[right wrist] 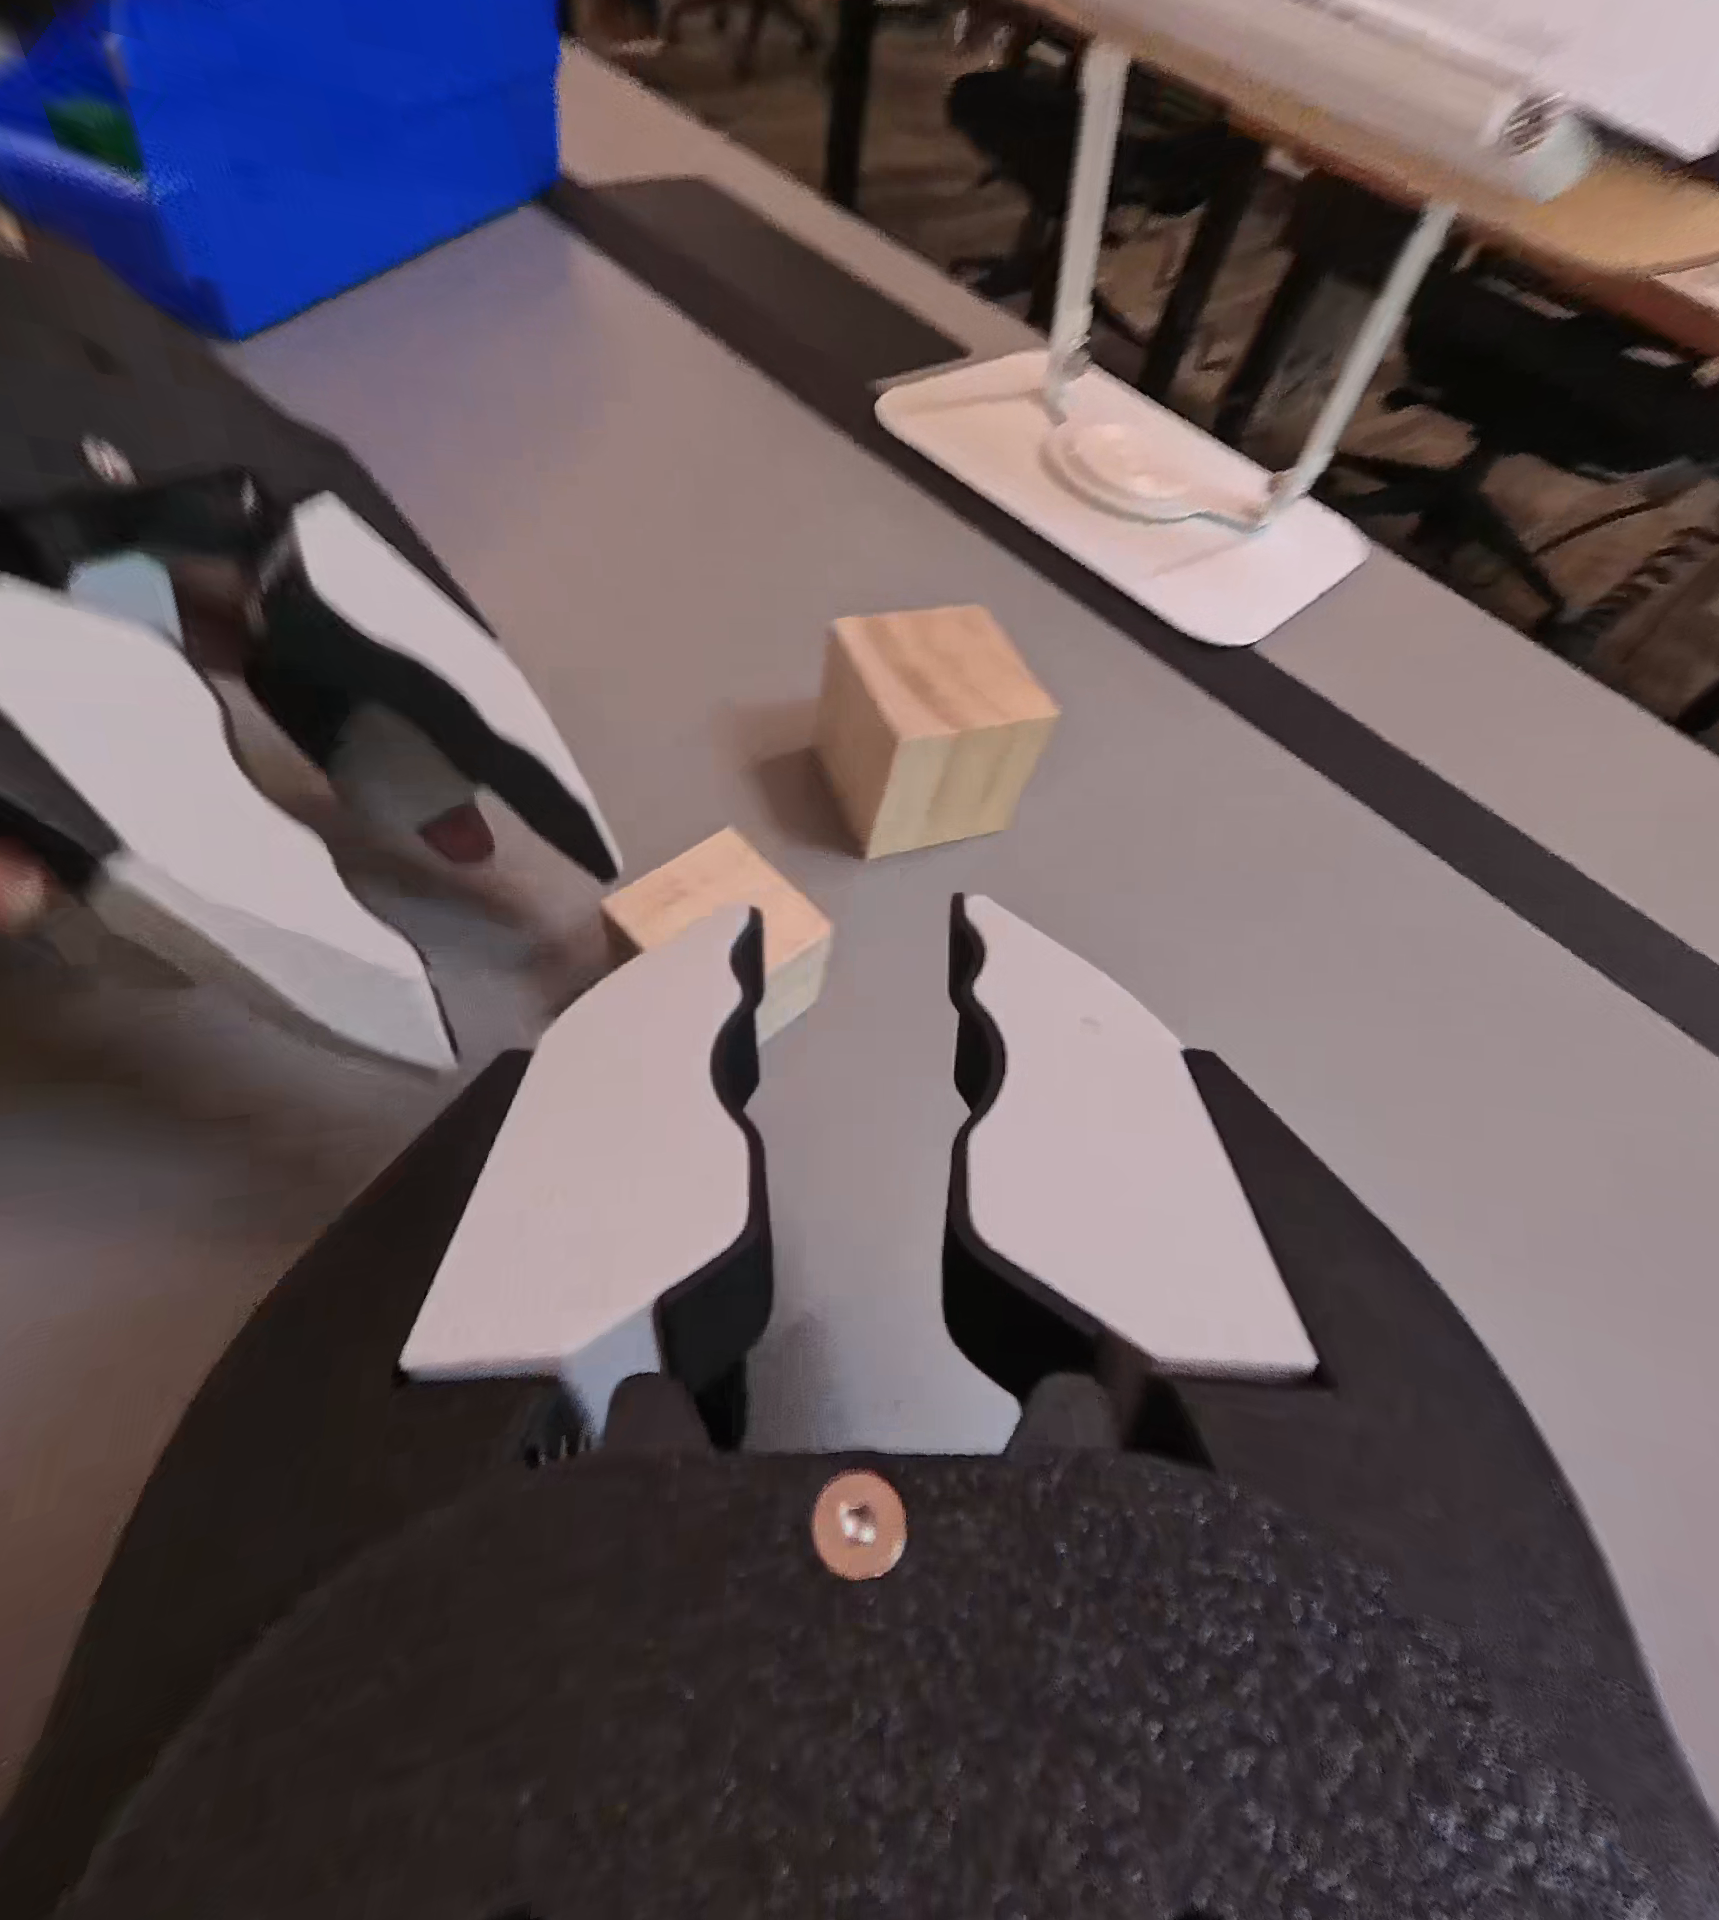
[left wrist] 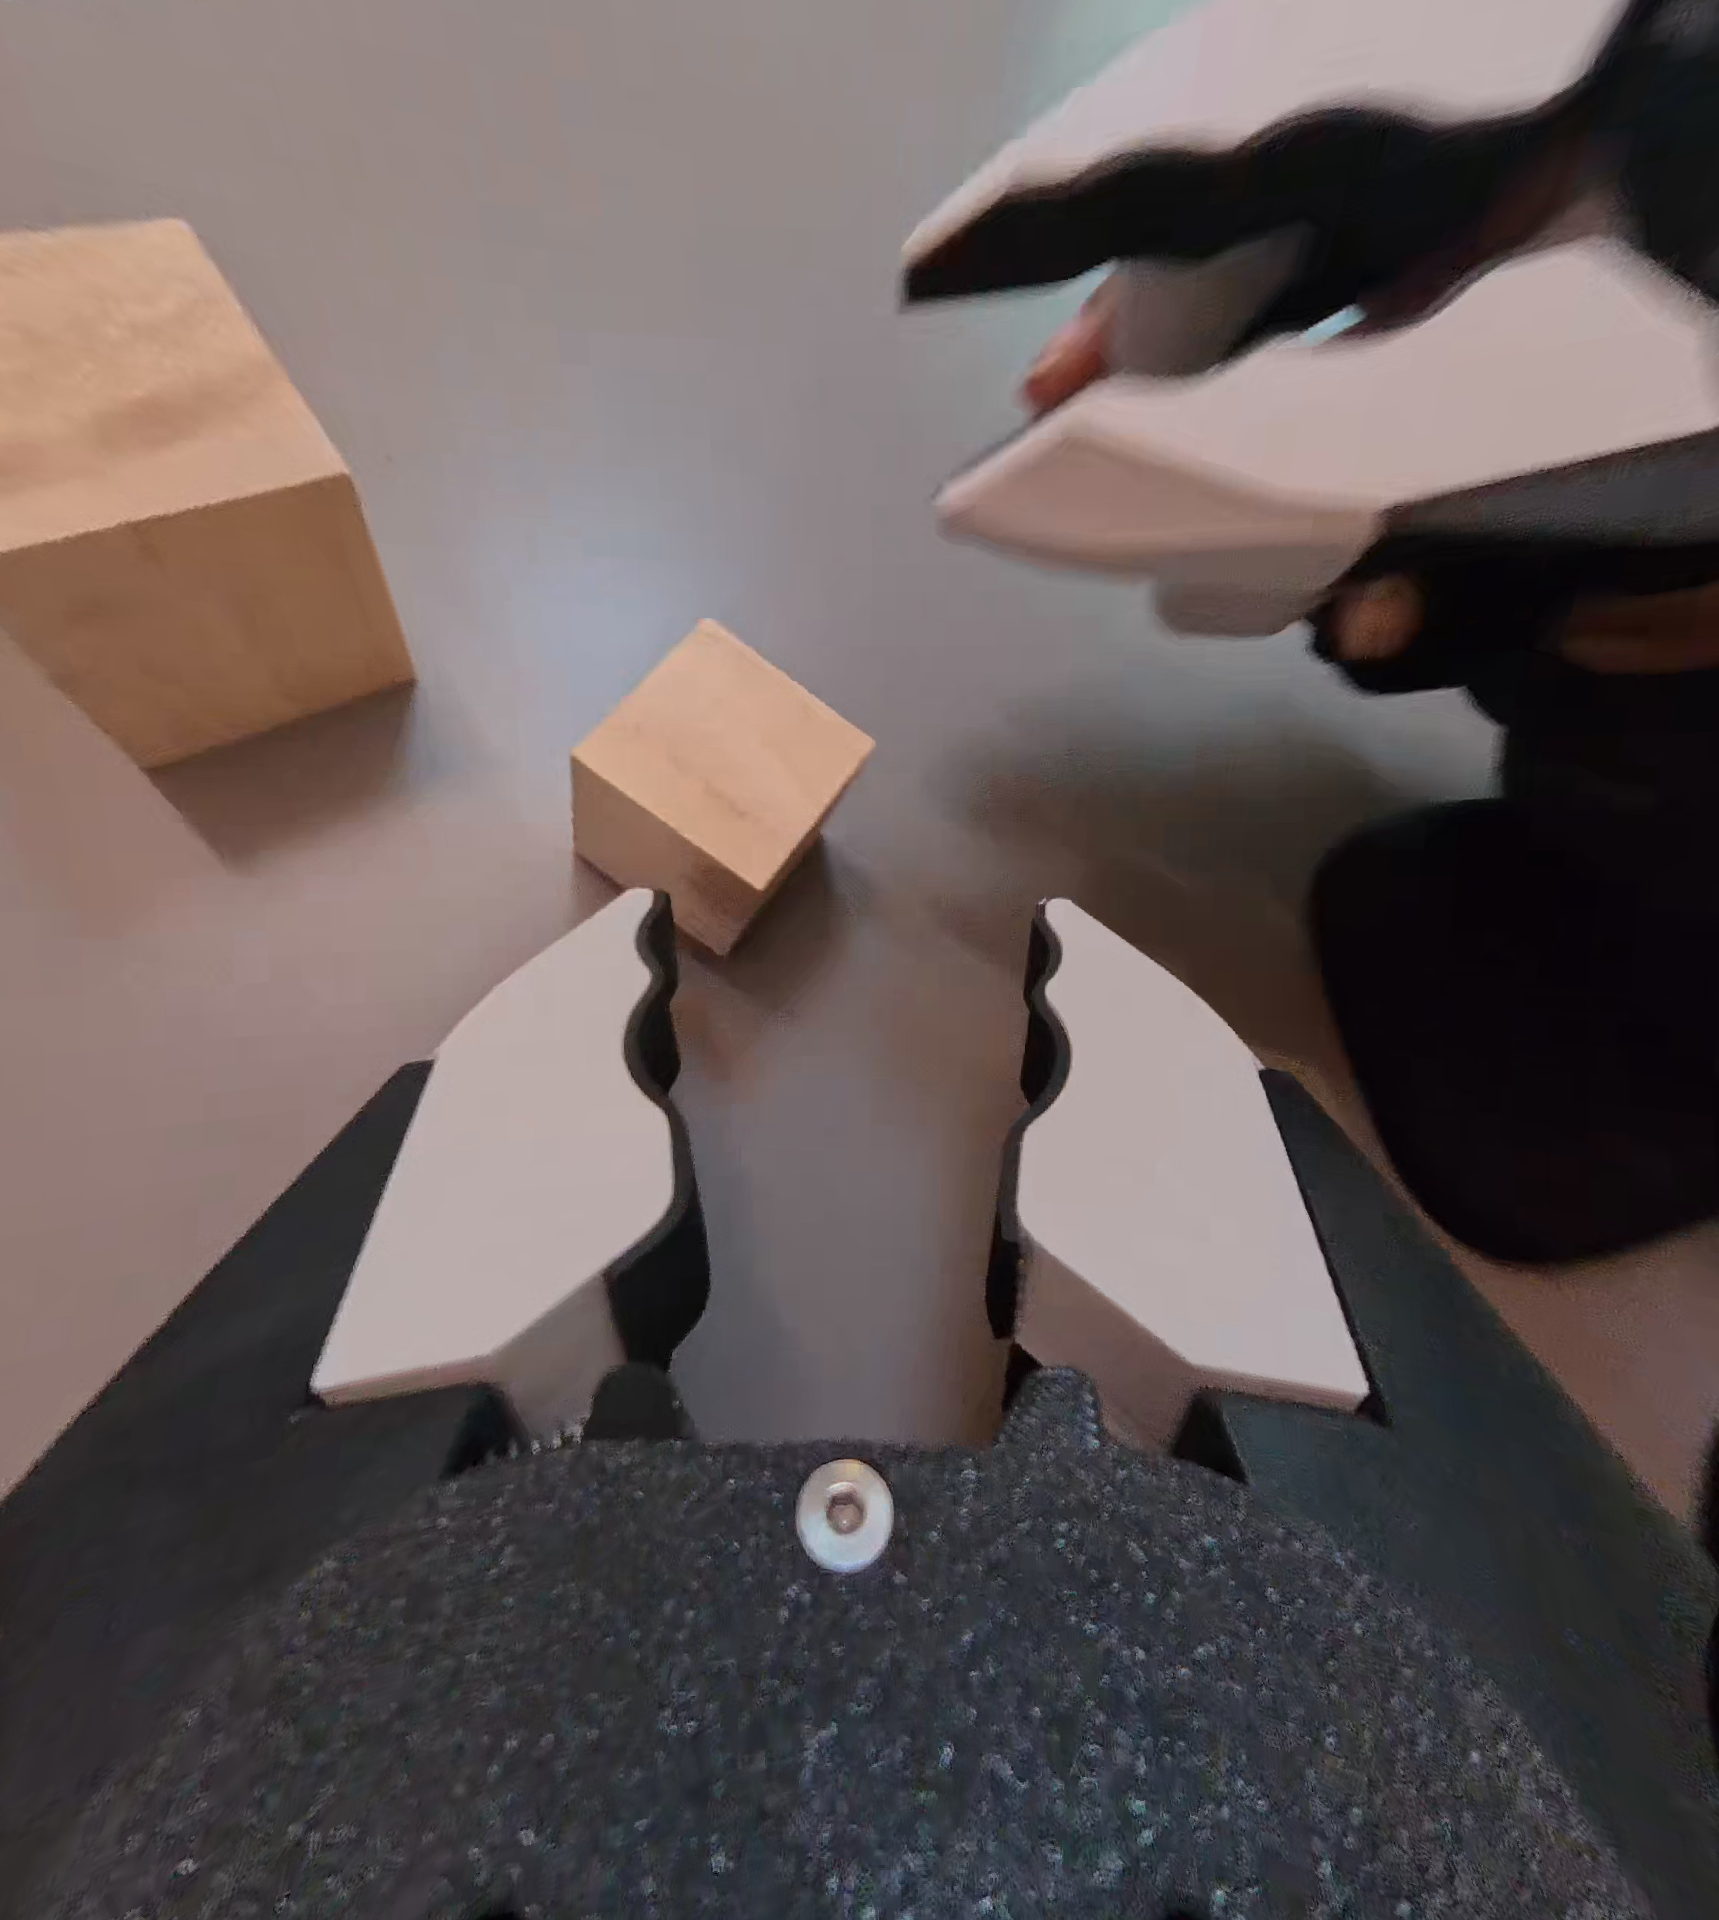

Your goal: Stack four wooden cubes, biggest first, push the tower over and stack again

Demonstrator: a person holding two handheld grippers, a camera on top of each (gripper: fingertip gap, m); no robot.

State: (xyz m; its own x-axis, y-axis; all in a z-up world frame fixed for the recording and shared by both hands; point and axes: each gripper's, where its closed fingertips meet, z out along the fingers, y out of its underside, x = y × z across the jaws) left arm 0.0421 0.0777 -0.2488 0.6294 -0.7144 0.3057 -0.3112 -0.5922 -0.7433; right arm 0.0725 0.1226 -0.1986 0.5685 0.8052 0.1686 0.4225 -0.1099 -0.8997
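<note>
Two wooden cubes sit apart on a grey desk (right wrist: 1354, 935); the small cube (left wrist: 720, 779) lies just ahead of the left gripper (left wrist: 850, 914), jaws apart and empty; the right gripper (right wrist: 855, 914) hovers likewise spread, holding nothing; the large cube (right wrist: 938, 727) stands untouched.

Both cameras ride right behind their own fingers, looking forward and down at the grey tabletop (left wrist: 522, 156) from close up. The left wrist view sits low, with the small light wooden cube (left wrist: 715, 774) just past its fingertips at frame centre and the bigger light wooden cube (left wrist: 122, 478) in the upper left. The right wrist view faces the same patch from the other side: small cube (right wrist: 699, 899) at centre, bigger one (right wrist: 933, 727) beyond. Each view catches the other hand-held gripper, blurred, upper right (left wrist: 948, 400) and centre left (right wrist: 522, 956) respectively.
</note>
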